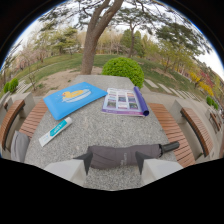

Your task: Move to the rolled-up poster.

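The claw [113,167] is low in the middle of the picture, and its two fingers [70,170] are apart. Nothing is squeezed in them. A folded gray umbrella [127,154] lies across the bench [95,127] right at the finger tips, but it rests on the bench by itself.

The thing to reach looks like the poster [125,101]. It sits a bit above the middle of the picture and to the right, far past the umbrella. It is not fully rolled. Most of it lies flat and shows small pictures, and only its right edge curls into a purple roll [141,101].

To the left of the poster lies a blue sheet with a yellow duck [74,98]. Lower on the left lies a long white and teal box [56,131], maybe toothpaste. Behind the bench there is a round green bush [123,68] and a tree trunk [92,42]. Wooden seats [172,132] stand at both sides.

I think the job has hardly begun. The claw is well apart from the poster, with the umbrella in between. What is left is to go up over the umbrella, then forward and a little right, until the fingers are at the purple roll.
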Demonstrator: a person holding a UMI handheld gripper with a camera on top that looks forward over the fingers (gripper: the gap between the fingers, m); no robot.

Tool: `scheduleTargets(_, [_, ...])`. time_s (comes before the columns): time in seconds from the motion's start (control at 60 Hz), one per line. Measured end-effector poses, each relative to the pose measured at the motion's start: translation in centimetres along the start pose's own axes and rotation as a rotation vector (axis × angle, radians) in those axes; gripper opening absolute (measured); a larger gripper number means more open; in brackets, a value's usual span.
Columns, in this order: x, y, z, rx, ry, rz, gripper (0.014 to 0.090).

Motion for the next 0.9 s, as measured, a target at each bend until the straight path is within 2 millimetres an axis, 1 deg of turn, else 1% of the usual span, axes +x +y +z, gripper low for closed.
scheduleTargets(0.217, [2.7, -3.9, 6.0, 0.022, -0.014, -0.014, 0.0848])
scheduleTargets(0.367, [4.3, -6.9, 10.4, 0.037, -0.009, -0.007, 0.0847])
scheduleTargets(0.517, [5.4, -10.0, 15.1, 0.047, 0.000, 0.007, 0.0846])
scheduleTargets(0.683, [6.0, -13.4, 20.1, 0.059, 0.003, 0.011, 0.0848])
scheduleTargets(0.9, [5.9, -17.1, 26.7, 0.062, -0.009, 0.018, 0.0843])
